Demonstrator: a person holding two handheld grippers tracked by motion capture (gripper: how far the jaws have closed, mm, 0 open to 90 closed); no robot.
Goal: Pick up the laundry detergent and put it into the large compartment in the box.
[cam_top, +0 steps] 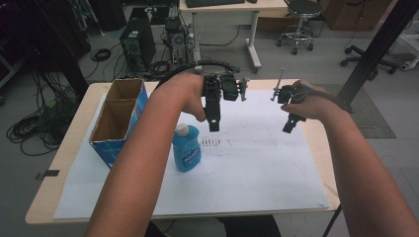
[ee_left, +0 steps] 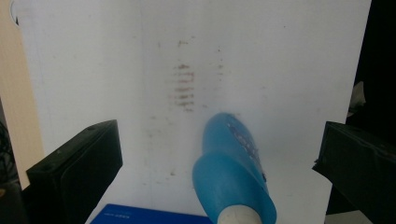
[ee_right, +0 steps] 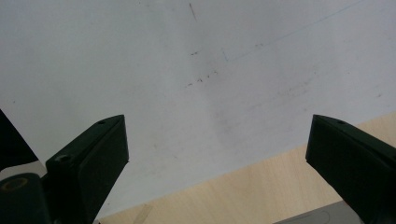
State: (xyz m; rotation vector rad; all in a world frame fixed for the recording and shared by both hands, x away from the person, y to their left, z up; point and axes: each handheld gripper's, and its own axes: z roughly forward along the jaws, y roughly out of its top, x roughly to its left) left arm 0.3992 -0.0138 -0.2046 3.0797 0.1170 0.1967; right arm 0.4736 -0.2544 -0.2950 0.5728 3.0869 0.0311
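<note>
One blue bottle, one box, two grippers held above the sheet.

We count one blue bottle (cam_top: 187, 148) standing upright on the white paper sheet (cam_top: 257, 168), just at 3 o'clock of the one open cardboard box (cam_top: 118, 118); our left gripper (cam_top: 214, 123) hangs above it at about 1 o'clock, jaws spread wide and empty, the bottle lying between them in the left gripper view (ee_left: 233, 172); our right gripper (cam_top: 290, 124), well off at 3 o'clock, is also wide and empty over the sheet's edge.

A light wooden table (cam_top: 74, 118) carries a large white paper sheet (cam_top: 257, 168), faintly stained near its middle. On the sheet stand a blue bottle (cam_top: 187, 149) and an open cardboard box (cam_top: 118, 118), apparently just apart.
</note>
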